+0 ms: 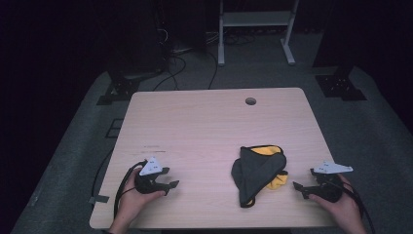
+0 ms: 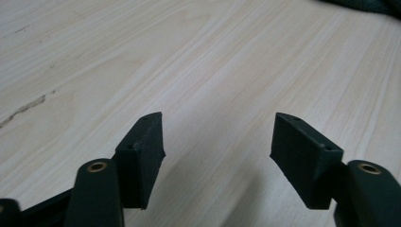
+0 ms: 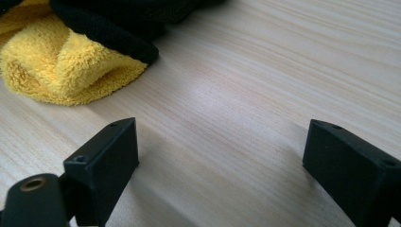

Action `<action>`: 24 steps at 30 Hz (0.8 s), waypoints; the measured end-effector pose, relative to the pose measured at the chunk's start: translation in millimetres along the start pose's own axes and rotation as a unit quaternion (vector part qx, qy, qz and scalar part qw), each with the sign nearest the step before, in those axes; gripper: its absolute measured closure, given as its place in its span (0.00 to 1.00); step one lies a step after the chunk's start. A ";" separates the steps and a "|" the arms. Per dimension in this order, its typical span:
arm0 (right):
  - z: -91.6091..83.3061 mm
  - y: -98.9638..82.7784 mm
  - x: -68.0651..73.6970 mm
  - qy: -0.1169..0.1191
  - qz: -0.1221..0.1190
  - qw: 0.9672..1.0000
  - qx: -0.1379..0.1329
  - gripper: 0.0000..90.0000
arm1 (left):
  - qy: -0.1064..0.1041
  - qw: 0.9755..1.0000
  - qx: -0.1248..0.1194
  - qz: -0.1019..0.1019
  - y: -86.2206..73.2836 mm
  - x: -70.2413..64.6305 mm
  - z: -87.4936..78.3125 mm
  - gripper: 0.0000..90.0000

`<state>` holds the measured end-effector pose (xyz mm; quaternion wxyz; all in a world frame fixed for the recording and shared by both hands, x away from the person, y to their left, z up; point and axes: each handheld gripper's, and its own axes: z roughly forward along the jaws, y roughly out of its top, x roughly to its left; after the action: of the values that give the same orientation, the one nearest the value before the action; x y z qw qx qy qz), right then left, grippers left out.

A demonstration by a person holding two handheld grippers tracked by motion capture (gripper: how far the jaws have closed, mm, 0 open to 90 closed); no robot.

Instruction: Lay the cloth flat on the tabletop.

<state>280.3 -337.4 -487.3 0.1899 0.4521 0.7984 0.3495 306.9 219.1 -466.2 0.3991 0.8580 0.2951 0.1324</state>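
A pale wood-grain counter (image 1: 204, 126) with rounded corners and a round cable hole (image 1: 251, 101) near its far edge stands on grey carpet in a dark room, where cables (image 1: 182, 63) trail across the floor toward a white frame (image 1: 255, 29). On my near right half lies a crumpled cloth (image 1: 257, 171), dark grey on one face and fluffy yellow terry on the other, edged with a thick dark hem. My left gripper (image 1: 168, 185) rests near the counter's front left, well apart from the cloth, its black blocky jaws partly open over bare wood. My right gripper (image 1: 299, 187) sits just beside the cloth's yellow fold, jaws spread wide, holding and touching nothing but the counter.
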 end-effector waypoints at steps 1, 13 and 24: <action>0.0 0.0 0.0 0.000 0.000 1.000 0.000 0.11 | -0.003 1.000 -0.004 0.000 2.7 -0.7 0.8 0.39; 0.0 0.0 -0.1 0.000 -0.001 1.000 0.000 0.11 | -0.038 0.999 -0.026 -0.005 33.0 -9.1 9.6 0.52; 0.0 0.0 0.0 0.000 0.000 1.000 0.000 0.11 | -0.067 0.997 -0.030 0.002 57.9 -20.3 22.5 0.54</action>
<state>280.3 -337.4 -487.3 0.1899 0.4519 0.7987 0.3491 324.5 163.6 -436.4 0.4432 0.8531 0.2621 0.0843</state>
